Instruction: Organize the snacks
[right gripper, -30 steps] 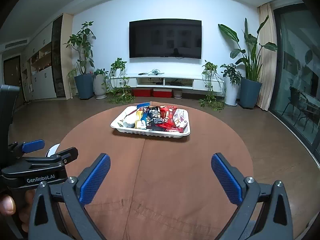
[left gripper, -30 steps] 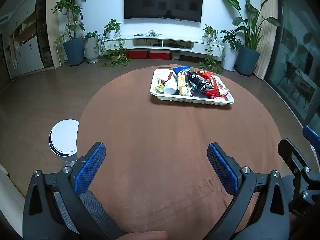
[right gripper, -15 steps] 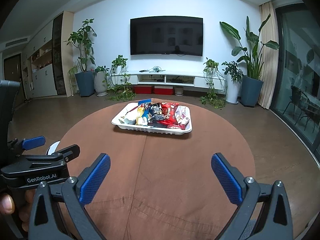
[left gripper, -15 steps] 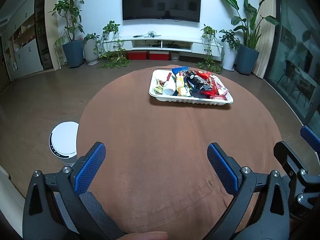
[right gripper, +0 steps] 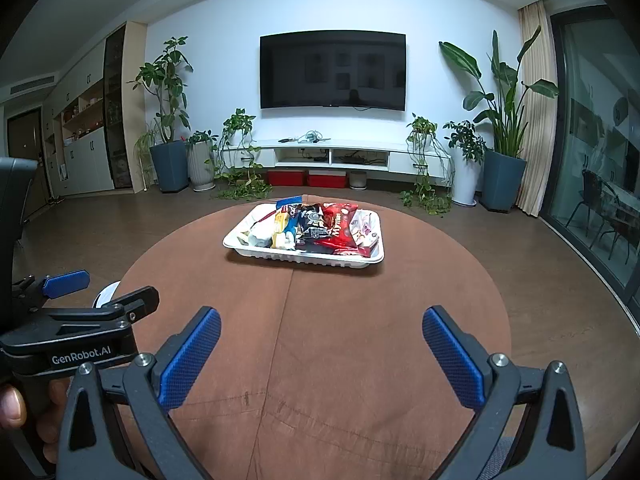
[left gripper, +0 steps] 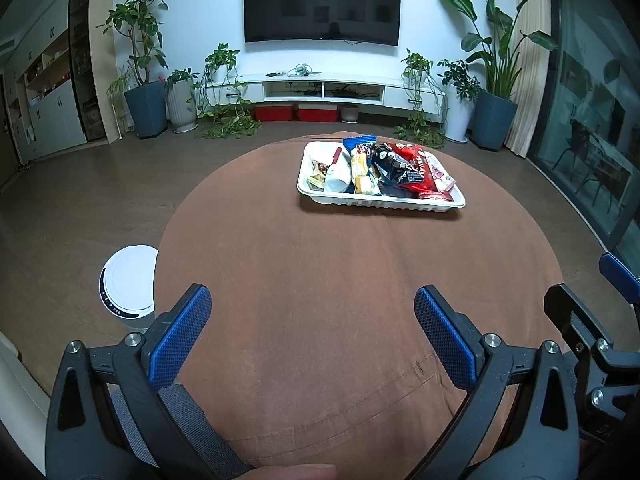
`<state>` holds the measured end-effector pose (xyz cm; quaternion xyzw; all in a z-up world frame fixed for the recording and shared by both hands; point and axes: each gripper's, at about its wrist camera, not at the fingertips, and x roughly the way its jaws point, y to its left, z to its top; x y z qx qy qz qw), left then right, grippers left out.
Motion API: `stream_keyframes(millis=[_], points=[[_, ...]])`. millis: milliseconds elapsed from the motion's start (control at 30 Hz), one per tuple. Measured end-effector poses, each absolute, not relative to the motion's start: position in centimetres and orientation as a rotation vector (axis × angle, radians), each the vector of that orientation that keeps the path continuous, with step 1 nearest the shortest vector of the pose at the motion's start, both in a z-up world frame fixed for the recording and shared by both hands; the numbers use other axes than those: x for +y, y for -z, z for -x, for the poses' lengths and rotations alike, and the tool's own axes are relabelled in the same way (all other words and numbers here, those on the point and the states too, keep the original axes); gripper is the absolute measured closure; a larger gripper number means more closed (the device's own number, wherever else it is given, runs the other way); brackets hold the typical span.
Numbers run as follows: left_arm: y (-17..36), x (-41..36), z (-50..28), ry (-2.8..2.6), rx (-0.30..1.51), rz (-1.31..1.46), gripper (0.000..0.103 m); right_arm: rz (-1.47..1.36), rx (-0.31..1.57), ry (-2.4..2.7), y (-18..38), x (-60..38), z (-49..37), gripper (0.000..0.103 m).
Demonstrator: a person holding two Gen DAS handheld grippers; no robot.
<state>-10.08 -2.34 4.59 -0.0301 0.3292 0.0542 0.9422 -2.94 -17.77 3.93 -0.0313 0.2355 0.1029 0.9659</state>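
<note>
Over the last second the left gripper is staying low over the round brown-clothed counter, jaws spread and empty. The white plastic tray heaped with bright snack packets is sitting mid-counter, well beyond both grippers. The right gripper, equally spread and empty, is tipping its view downward, settling nothing about how far sorting stands.

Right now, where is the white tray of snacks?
The white tray sits on the far side of the round brown table, ahead of both open grippers, toward the TV wall; in the left wrist view it lies right of centre.
</note>
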Motion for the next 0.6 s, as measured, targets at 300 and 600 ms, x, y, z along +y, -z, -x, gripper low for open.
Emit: stream_keyframes(millis=[300,600], points=[[-4.6,-2.4,9.9,-0.105,0.671,0.063,0.000,0.063,0.479,-0.208,-4.0,-17.8,3.0,0.000],[-5.3,-2.8,9.9,-0.078,0.625,0.050,0.000,0.055,0.496,-0.202,-2.9,-17.9,3.1,0.000]])
